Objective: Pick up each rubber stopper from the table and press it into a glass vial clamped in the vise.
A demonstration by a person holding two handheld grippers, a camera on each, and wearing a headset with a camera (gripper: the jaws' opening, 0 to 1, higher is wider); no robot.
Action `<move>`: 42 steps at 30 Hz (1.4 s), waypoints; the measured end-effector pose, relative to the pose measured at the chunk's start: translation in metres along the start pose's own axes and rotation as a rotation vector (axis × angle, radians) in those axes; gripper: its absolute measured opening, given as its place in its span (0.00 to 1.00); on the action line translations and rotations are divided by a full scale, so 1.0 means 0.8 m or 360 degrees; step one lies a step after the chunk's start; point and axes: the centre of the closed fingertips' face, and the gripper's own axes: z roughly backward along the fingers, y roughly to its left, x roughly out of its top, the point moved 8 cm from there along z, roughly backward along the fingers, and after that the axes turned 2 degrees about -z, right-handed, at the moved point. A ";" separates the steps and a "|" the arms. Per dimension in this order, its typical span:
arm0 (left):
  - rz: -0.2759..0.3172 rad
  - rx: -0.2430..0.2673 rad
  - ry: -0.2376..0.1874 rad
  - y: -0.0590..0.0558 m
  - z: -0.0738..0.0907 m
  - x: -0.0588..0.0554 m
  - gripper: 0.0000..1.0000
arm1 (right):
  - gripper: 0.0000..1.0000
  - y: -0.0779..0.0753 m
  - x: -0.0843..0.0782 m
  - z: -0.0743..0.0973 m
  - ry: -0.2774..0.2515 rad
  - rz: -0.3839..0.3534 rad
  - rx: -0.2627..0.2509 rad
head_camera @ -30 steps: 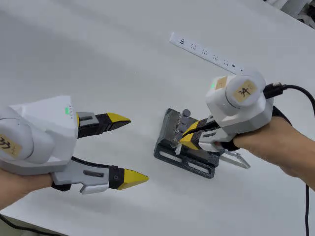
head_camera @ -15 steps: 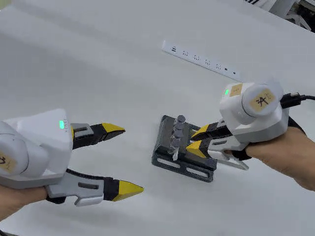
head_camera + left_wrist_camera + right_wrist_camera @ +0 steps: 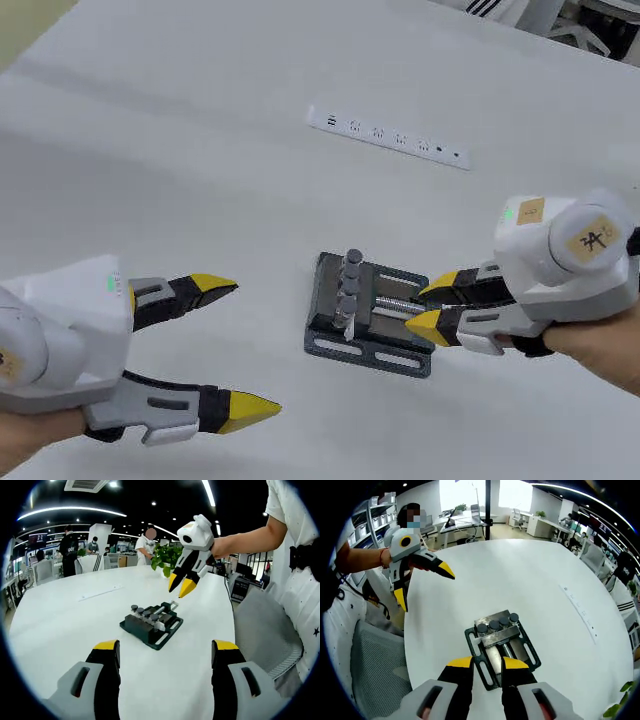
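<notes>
The left gripper (image 3: 235,345), a white plastic body with black fingers and pointed yellow tips, was held with its jaws spread wide and nothing between them, over bare table to the left of the vise. The right gripper (image 3: 428,306), of the same make, was held just to the right of the vise with its tips aimed at it; its jaws were drawn near to each other with a narrow gap left open, and nothing was pinched. Between the two grippers the vise (image 3: 370,345) was set flat on the table, a small dark metal block with a slotted base plate and a threaded screw running through its middle. A row of glass vials (image 3: 344,318) was seen clamped upright along its left jaw; four could be counted in the gripper views. Each was capped by a round grey rubber stopper (image 3: 352,258) with a flat matt top. The table (image 3: 180,150) was seen as a smooth, plain white surface. Well beyond the vise a long, slim white power strip (image 3: 388,137) was laid flat. In the gripper views a grey mesh chair (image 3: 265,630) was seen at the table's edge.
</notes>
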 end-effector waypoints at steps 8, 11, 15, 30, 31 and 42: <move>-0.0005 0.0000 -0.0002 -0.001 -0.003 0.002 0.82 | 0.25 0.003 -0.032 0.019 -0.0203 -0.0151 -0.0044; 0.0006 0.0009 -0.0017 -0.002 -0.004 0.004 0.85 | 0.31 0.005 -0.046 0.025 -0.0264 -0.0181 -0.0043; -0.0004 0.0010 0.0000 -0.002 -0.006 0.005 0.87 | 0.40 0.008 -0.068 0.033 -0.0341 -0.0221 -0.0064; 0.0021 0.0028 0.0068 -0.005 -0.023 -0.001 0.95 | 0.67 0.016 -0.130 0.053 -0.0559 -0.0335 -0.0084; 0.0024 0.0031 0.0074 -0.005 -0.024 -0.001 0.95 | 0.68 0.016 -0.133 0.053 -0.0572 -0.0341 -0.0084; 0.0033 0.0039 0.0116 -0.004 -0.033 -0.003 0.99 | 0.76 0.020 -0.151 0.053 -0.0665 -0.0369 -0.0089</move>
